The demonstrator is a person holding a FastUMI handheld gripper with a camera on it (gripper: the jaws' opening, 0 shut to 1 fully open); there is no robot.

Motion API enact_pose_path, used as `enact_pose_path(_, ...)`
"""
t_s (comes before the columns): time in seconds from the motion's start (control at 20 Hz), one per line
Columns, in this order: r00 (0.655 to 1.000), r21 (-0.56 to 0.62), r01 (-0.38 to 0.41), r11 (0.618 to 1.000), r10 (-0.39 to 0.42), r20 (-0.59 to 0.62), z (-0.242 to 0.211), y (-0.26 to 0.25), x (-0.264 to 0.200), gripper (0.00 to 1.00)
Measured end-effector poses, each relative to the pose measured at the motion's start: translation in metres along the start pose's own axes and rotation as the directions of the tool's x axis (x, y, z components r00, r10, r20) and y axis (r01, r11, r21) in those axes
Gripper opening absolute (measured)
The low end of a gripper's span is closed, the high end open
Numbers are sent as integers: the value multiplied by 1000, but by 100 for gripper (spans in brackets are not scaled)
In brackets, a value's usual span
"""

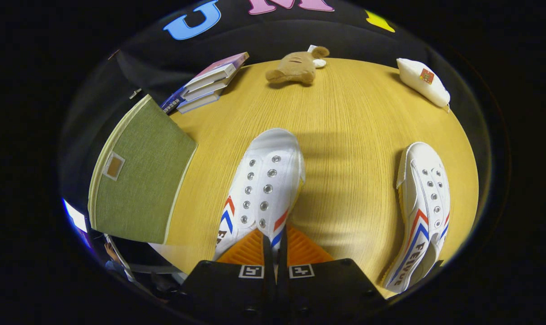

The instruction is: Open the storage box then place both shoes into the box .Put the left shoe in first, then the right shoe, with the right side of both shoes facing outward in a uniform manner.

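Held between the two fingers: a white canvas shoe (pixel 264 180), toe pointing away across the wooden table (pixel 354 135), metal eyelets and red-and-blue side stripes showing. Gripper (pixel 275 248) closed nearly together on the shoe's rear opening, pinching a thin edge of fabric there, probably the tongue or collar, though hidden by the fingers themselves. Off to the right of the fingers, well apart: second white shoe (pixel 419 212), lying tilted onto its side, same stripes and lettering along the flank, toe also pointing away. To the left of the held shoe: green fabric storage box (pixel 139 180) with pale trim and a small label window, its broad cloth face turned toward the camera; open or shut, cannot tell. Beyond the box, near the table's far edge: stack of books (pixel 209 81). Farther along that edge: brown plush toy (pixel 296 67). At the far right: small white pillow-like pouch (pixel 424 82) with a red patch.
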State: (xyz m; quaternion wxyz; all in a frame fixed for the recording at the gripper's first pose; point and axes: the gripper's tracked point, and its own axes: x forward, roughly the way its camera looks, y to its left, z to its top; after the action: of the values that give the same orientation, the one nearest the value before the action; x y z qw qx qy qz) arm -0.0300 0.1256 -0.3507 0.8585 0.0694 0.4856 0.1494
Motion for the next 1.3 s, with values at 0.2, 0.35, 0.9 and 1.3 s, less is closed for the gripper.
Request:
enact_pose_path(0.2, 999, 36, 8, 999, -9, 36, 7, 5, -16, 5)
enact_pose_path(0.35, 998, 91, -4, 996, -2, 69, 20, 12, -46, 5)
enact_pose_path(0.9, 964, 161, -182, 970, 144, 224, 121, 151, -152, 5)
enact_pose_path(1.3, 948, 108, -278, 954, 255, 192, 137, 276, -131, 5)
